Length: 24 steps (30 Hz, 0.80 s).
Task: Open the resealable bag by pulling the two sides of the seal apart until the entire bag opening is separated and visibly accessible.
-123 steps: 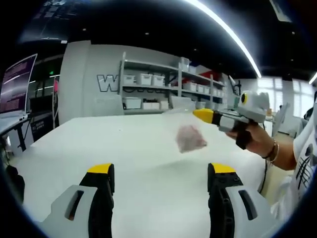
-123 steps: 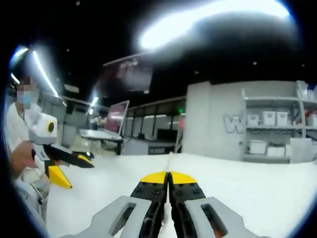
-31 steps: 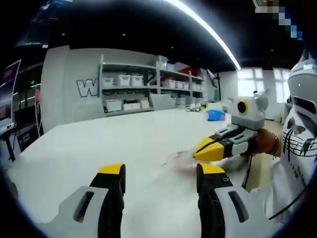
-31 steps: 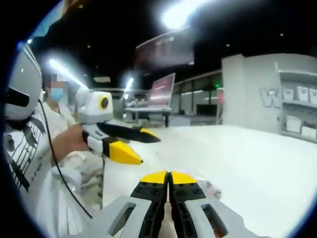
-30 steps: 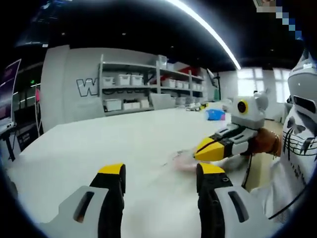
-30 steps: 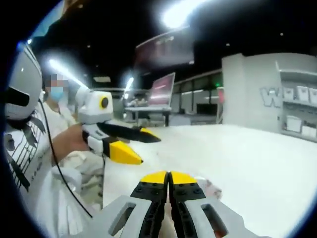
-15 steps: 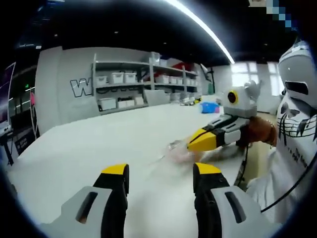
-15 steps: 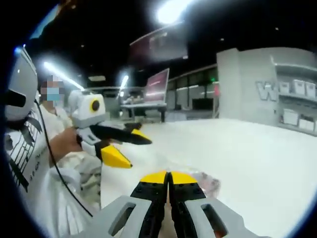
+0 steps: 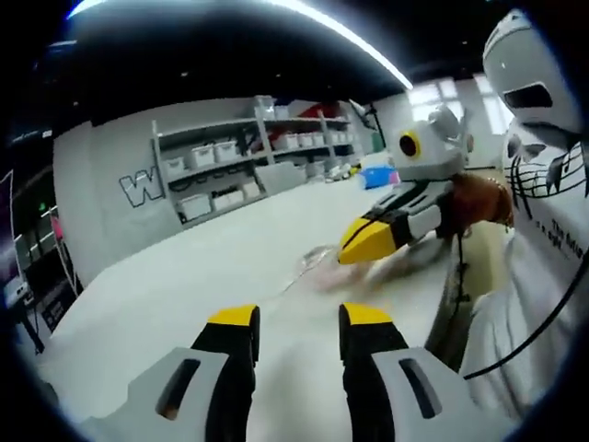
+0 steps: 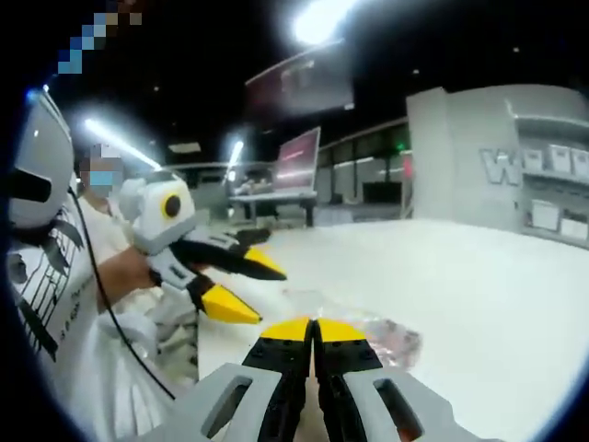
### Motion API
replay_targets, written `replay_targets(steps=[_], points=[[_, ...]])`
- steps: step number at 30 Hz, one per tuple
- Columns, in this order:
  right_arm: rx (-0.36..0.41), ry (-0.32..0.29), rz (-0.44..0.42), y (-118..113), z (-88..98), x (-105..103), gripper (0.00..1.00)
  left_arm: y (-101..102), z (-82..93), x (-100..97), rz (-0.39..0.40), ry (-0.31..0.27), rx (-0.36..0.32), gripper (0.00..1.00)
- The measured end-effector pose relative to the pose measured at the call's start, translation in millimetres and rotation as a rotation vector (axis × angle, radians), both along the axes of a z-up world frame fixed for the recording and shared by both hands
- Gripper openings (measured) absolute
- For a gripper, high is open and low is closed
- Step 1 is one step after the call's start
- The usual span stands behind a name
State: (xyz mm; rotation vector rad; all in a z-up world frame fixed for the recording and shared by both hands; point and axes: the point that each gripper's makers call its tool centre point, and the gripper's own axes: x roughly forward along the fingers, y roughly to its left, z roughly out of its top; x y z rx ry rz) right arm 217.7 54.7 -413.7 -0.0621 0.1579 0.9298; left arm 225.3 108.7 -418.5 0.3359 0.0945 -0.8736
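The clear resealable bag [image 9: 317, 268], with something pinkish inside, lies low on the white table [image 9: 184, 276]. In the left gripper view my right gripper [image 9: 354, 247] comes in from the right, its yellow-tipped jaws shut on the bag's near edge. My left gripper [image 9: 300, 320] stands open just short of the bag, with nothing between its fingers. In the right gripper view the bag [image 10: 382, 337] shows crumpled just past my shut right gripper [image 10: 313, 329]. The left gripper [image 10: 244, 284] hangs to the left, jaws parted and pointing at the bag.
A person in a white printed shirt [image 10: 55, 304] holds both grippers at the table's near edge. Shelves with white bins [image 9: 221, 175] line the far wall. A monitor [image 10: 294, 152] stands on a desk beyond the table. The white tabletop stretches wide beyond the bag.
The right gripper has brought the hanging bag down to the table. The left gripper has come closer to the bag, and its jaws have narrowed while staying open.
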Motion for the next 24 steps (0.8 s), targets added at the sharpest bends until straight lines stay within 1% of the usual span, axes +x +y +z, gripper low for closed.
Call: replay_targets(steps=[3, 9, 13, 18, 24], points=[[-0.001, 0.002, 0.002, 0.4, -0.4, -1.1, 0.00, -0.9, -0.1, -1.2, -0.005, 0.001, -0.006, 0.33], [0.008, 0.015, 0.006, 1.9, -0.7, -3.6, 0.00, 2.3, 2.3, -0.9, 0.000, -0.018, 0.004, 0.30], [0.009, 0.019, 0.009, 3.5, -1.0, -5.3, 0.00, 5.6, -1.1, 0.0, 0.008, -0.057, 0.071, 0.27], [0.013, 0.024, 0.012, 4.8, -1.5, -7.0, 0.00, -0.8, -5.4, -2.0, -0.022, -0.102, 0.137, 0.23], [0.019, 0.031, 0.013, 6.2, -1.9, -9.1, 0.00, -3.8, -4.9, 0.7, -0.034, -0.132, 0.168, 0.20]])
